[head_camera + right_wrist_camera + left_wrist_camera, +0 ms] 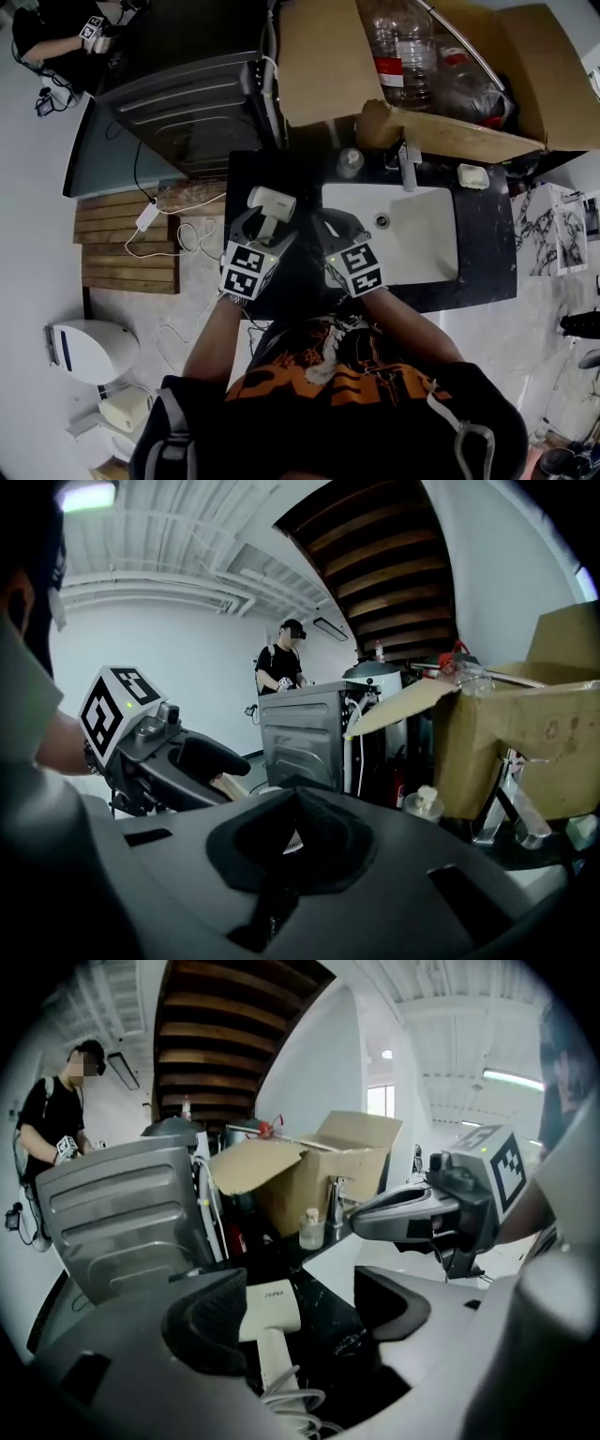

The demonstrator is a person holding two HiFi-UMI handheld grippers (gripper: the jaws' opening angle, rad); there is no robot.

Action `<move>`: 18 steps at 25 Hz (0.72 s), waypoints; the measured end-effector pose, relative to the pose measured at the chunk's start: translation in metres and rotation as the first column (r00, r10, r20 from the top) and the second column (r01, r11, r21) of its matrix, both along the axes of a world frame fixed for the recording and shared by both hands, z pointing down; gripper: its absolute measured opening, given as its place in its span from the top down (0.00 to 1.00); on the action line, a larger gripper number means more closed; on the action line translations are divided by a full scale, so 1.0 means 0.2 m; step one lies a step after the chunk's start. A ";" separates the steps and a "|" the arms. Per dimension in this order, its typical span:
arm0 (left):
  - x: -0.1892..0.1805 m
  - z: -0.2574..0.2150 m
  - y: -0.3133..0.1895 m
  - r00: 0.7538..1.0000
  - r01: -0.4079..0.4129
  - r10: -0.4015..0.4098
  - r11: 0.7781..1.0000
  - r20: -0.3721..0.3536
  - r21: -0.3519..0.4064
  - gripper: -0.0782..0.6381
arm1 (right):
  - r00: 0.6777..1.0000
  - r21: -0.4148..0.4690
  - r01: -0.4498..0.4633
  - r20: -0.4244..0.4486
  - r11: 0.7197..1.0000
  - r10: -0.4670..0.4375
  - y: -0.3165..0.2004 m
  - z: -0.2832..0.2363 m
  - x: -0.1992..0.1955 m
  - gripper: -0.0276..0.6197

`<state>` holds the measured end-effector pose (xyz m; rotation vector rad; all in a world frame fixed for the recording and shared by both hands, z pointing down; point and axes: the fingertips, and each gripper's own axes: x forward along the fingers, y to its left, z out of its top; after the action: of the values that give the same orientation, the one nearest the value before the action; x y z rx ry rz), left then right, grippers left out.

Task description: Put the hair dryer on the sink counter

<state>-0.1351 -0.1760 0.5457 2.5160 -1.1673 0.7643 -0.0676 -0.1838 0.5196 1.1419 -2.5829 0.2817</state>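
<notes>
**Hair dryer on the counter, left tool wide open around it**

At the far left of the head view stands a grey appliance (187, 112), just beside the black counter (487, 253). On the left part of this counter lies the white hair dryer (270, 204), its head pointing away from the person and its handle pointing toward the person.

The left gripper (265, 230) is over the handle. In the left gripper view its jaws stand far apart. The hair dryer (272, 1312) lies flat between them, close to the left jaw and well apart from the right one, so nothing is clamped.

The right gripper (334, 223) is just beside it, at the left edge of the white sink (412, 234). In its own view, the right gripper (295, 832) has its pads pressed together with nothing between them.

Behind the sink are a faucet (410, 167) and a big cardboard box (319, 56).
</notes>
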 end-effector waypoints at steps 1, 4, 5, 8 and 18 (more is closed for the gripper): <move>0.00 -0.05 -0.01 1.000 0.011 -0.010 0.999 -0.018 0.037 0.42 | 1.000 0.017 0.000 0.008 1.000 -0.001 0.00 -0.04 0.01 0.94; 0.02 -0.22 -0.01 0.997 0.029 -0.018 0.990 -0.074 0.137 0.54 | 0.999 0.064 0.009 0.032 0.998 -0.011 0.02 -0.17 0.03 0.94; 0.03 -0.27 -0.01 0.995 0.030 -0.014 0.986 -0.095 0.163 0.57 | 0.999 0.080 0.013 0.039 0.997 -0.017 0.03 -0.21 0.03 0.94; 0.07 -0.43 0.03 0.987 0.036 0.002 0.972 -0.161 0.232 0.67 | 0.998 0.128 0.029 0.056 0.991 -0.036 0.07 -0.32 0.04 0.94; 0.19 -0.82 0.13 0.923 0.058 0.076 0.941 -0.377 0.333 0.86 | 0.983 0.311 0.061 0.145 0.948 -0.110 0.16 -0.74 0.03 0.94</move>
<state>-0.0977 -0.1510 0.3819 2.7703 -1.2243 0.0484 -0.0611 -0.1519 0.3725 1.1410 -2.8858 -0.0528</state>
